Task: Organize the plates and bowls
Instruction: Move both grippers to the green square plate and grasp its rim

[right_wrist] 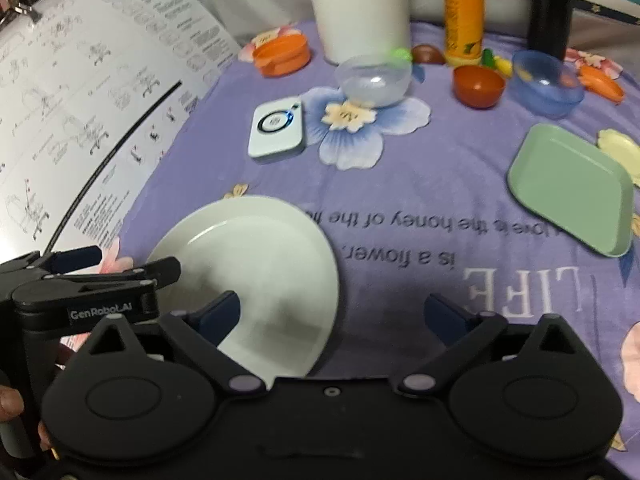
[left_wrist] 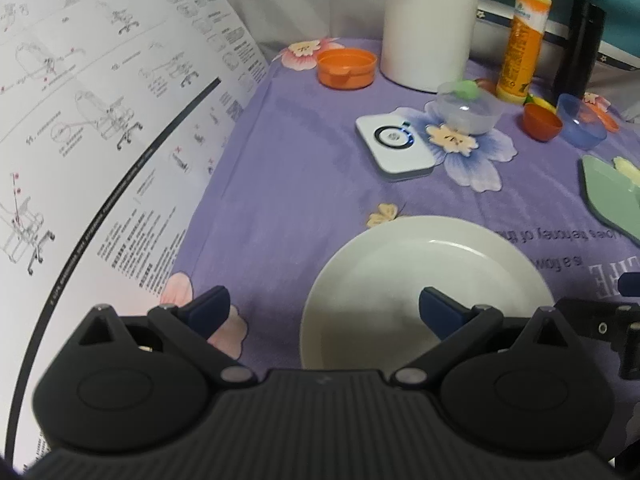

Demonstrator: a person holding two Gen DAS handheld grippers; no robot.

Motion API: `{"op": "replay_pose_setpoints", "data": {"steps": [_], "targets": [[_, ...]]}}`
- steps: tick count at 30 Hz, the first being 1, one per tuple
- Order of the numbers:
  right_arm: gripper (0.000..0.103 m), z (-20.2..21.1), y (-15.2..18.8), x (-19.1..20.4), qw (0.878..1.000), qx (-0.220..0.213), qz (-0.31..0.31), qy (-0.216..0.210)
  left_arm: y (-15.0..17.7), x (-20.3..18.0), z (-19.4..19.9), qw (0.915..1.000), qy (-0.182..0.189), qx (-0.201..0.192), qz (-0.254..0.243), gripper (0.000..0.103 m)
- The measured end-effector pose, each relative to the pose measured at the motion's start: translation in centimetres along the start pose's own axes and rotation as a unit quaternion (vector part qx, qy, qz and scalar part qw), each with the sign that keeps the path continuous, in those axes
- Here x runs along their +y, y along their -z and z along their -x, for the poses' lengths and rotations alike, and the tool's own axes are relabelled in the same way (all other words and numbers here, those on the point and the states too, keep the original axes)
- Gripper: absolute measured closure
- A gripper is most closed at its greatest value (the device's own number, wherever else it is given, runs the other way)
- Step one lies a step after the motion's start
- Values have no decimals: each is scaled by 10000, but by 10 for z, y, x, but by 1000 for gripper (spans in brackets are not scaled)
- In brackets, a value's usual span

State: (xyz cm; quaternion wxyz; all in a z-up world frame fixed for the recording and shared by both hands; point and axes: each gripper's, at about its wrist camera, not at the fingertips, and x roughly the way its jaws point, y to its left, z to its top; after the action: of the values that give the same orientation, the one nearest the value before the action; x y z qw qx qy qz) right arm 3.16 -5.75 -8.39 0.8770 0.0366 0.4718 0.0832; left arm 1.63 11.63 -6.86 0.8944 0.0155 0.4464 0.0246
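Observation:
A round white plate [left_wrist: 420, 272] [right_wrist: 248, 252] lies flat on the purple flowered cloth, nearest to me. My left gripper [left_wrist: 324, 304] stands open over the plate's left rim, one finger above the cloth and one above the plate, pressing on nothing. My right gripper [right_wrist: 334, 306] is open too, straddling the plate's right rim without touching it. The left gripper [right_wrist: 100, 268] also shows at the left edge of the right wrist view. Farther back stand a clear bowl [left_wrist: 468, 108] [right_wrist: 374, 78], a small brown-orange bowl [right_wrist: 478, 84], a blue bowl [right_wrist: 546, 80] and a green rectangular plate [right_wrist: 568, 188].
A large printed instruction sheet [left_wrist: 100, 140] rises along the left. At the back stand a white jug [left_wrist: 430, 20], an orange bottle [left_wrist: 524, 36], a black bottle [right_wrist: 552, 4] and an orange lidded tub [left_wrist: 346, 66]. A white square device [left_wrist: 396, 146] lies mid-cloth. A hand [right_wrist: 8, 402] holds the left gripper's grip.

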Motion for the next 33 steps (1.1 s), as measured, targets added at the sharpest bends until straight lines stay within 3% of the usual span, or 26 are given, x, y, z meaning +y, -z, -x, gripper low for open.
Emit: {"op": "replay_pose_setpoints", "data": {"steps": [15, 26, 33], "targets": [[0, 37, 1, -53, 9980, -431, -433, 169, -26, -74, 15, 9965, 391, -154, -716, 0], [0, 56, -4, -160, 9868, -600, -1316, 730, -56, -166, -4, 9864, 915, -171, -1354, 0], [0, 48, -14, -236, 9737, -581, -1871, 1167, -79, -221, -36, 9816, 1286, 68, -1413, 0]]}}
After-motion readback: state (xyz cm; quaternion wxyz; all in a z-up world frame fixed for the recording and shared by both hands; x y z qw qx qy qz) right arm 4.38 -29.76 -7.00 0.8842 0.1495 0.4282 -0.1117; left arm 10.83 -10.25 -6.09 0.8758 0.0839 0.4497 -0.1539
